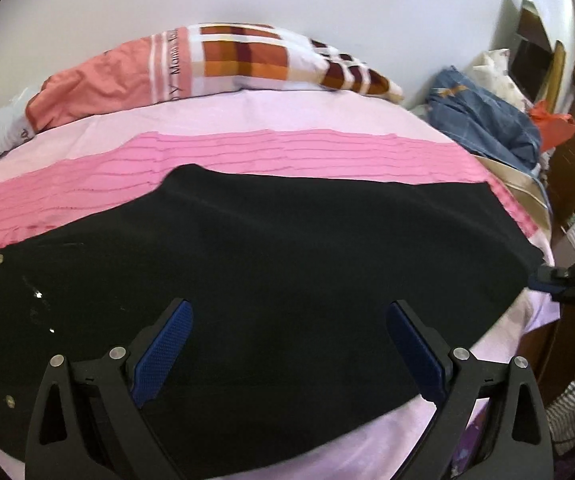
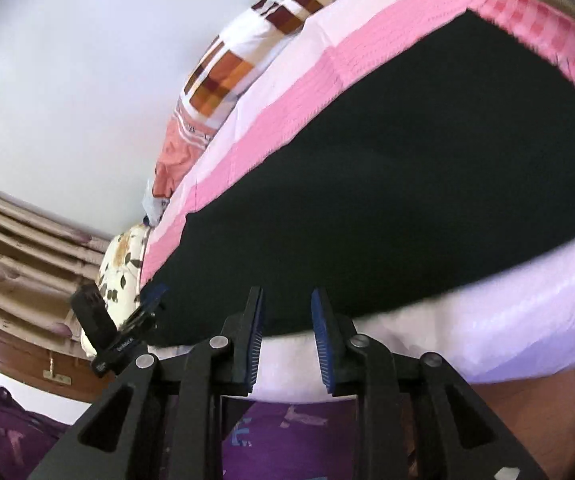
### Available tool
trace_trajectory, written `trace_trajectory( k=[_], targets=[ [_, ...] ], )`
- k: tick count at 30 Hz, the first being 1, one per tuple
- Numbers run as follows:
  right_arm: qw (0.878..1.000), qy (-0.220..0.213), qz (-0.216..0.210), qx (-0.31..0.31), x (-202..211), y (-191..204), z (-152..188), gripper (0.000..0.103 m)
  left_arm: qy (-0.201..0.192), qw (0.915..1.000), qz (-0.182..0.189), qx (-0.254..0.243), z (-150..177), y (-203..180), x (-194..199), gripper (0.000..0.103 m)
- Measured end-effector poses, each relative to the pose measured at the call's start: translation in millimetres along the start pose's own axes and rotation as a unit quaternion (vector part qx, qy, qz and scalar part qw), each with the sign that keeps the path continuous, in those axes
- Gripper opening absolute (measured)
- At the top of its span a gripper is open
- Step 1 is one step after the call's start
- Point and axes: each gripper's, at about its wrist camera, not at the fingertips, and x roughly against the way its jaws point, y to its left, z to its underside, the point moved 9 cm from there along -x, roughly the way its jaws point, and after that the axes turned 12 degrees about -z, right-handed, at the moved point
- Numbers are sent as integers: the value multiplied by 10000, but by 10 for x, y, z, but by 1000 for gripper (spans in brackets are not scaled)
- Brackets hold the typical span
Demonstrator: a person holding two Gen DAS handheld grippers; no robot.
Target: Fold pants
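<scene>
Black pants [image 1: 287,240] lie spread flat across a pink bedsheet [image 1: 247,152]. My left gripper [image 1: 289,304] hovers over their near part, open wide, with nothing between its blue pads. At the pants' right-hand end sits my right gripper [image 1: 543,276], seen from the side. In the right wrist view the pants [image 2: 407,180] fill the middle. There my right gripper [image 2: 287,294] stands at their near edge with the jaws a narrow gap apart. Cloth and pale sheet show through that gap, and nothing is pinched. The left gripper [image 2: 151,300] appears at the pants' far corner.
A checked orange-and-white pillow [image 1: 227,64] lies at the back of the bed against the wall. A heap of blue jeans [image 1: 483,120] and an orange bag [image 1: 551,124] sit at the right. A floral pillow [image 2: 123,264] and a curtain [image 2: 15,240] are beyond the bed's end.
</scene>
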Motion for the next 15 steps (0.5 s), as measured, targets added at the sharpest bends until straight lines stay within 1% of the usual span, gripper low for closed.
trace_trajectory(
  k=[2,4,5,7,9,10,12,13,15],
  targets=[
    [9997,121,227,54,-93,-70,81,24,25,10000,4,-80,37,-49,-24,97],
    [9988,205,424,115,-184,-114,144,24,193,9998,31,-108,88,-68,-85,97],
    [9985,210,484,144,-246,-108,115,24,218,9997,46,-91,104,-64,-86,97],
    [9978,232,558,264,-294,-104,162,24,241,9997,46,-40,116,-40,-90,97],
    [9963,306,702,397,-341,-111,207,24,301,9994,87,114,129,8,-107,97],
    [9963,300,704,382,-357,-121,204,24,354,9991,119,221,137,36,-129,97],
    [9979,189,546,291,-337,-117,194,24,424,9983,148,385,153,90,-165,97],
    [9981,178,535,255,-314,-136,204,24,436,9979,168,454,159,113,-173,97],
    [9991,152,386,49,-324,-174,210,24,454,9971,189,576,169,148,-187,97]
  ],
)
